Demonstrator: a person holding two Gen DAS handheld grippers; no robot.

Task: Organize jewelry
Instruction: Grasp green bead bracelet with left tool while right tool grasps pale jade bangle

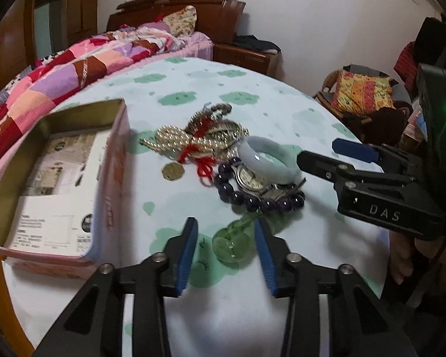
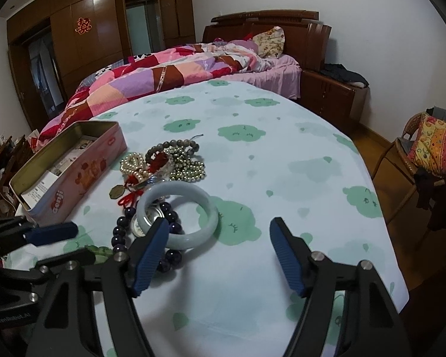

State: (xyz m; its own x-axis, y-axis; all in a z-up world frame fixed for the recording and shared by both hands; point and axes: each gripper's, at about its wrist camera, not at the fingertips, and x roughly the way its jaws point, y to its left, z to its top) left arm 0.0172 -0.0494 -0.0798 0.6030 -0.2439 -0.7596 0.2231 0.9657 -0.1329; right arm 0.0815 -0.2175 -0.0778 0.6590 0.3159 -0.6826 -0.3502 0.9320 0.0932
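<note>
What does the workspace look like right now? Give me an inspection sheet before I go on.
Surface: table under a pale cloth printed with green bears.
Job's things: open pink tin at left, holding printed paper; pale jade bangle lying over a wristwatch and a dark bead bracelet; pearl strands, red cord, coin pendant and green pendant in one pile.
Clutter: nothing seen apart from the jewelry.
Grippers: left gripper open, fingers either side of the green pendant, not pressing; right gripper open, one finger overlapping the bangle, nothing gripped.
Cables: nothing seen.
Surroundings: bed with patchwork quilt, wooden wardrobe, wicker chair.
</note>
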